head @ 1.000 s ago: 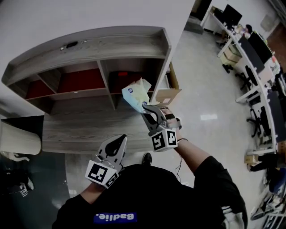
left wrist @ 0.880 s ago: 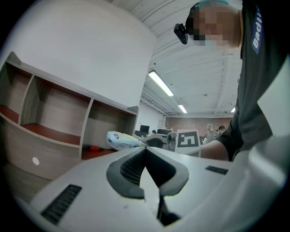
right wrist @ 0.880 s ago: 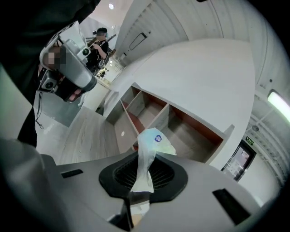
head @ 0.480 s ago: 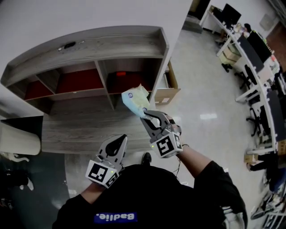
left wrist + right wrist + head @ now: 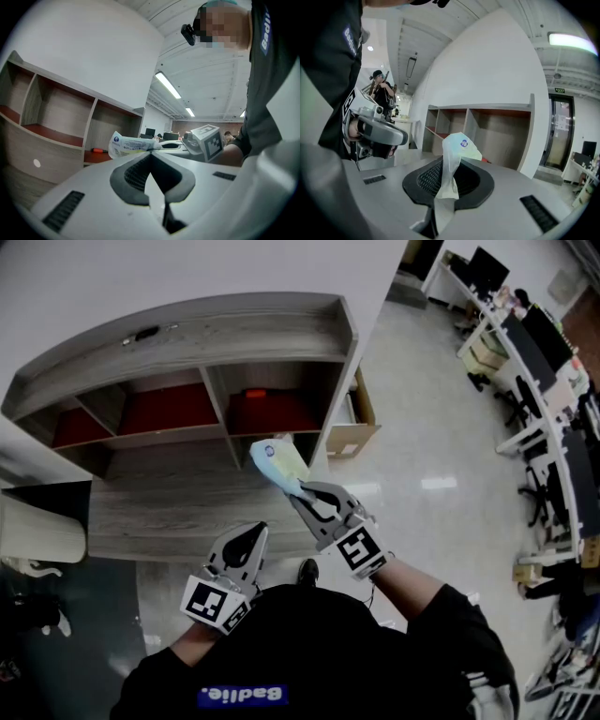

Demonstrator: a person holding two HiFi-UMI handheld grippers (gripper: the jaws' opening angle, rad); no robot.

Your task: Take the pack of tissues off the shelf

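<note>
The pack of tissues (image 5: 276,461) is a pale yellow-white plastic pack with a blue round mark. My right gripper (image 5: 302,493) is shut on its end, holding it in the air in front of the wooden shelf (image 5: 187,343), clear of the compartments. In the right gripper view the pack (image 5: 457,154) sticks up from between the closed jaws. My left gripper (image 5: 246,538) hangs lower, near my body, shut with nothing in it. The left gripper view shows the pack (image 5: 129,143) and the right gripper (image 5: 174,145) beyond its tips.
The shelf has red-floored compartments; a small orange-red item (image 5: 255,394) lies in the right one. A cardboard box (image 5: 349,439) stands at the shelf's right end. A white rounded object (image 5: 37,526) is at the left. Office desks and chairs (image 5: 525,362) fill the right side.
My right gripper has drawn back toward me and slightly left with the pack, away from the shelf. The left gripper has stayed where it was.
</note>
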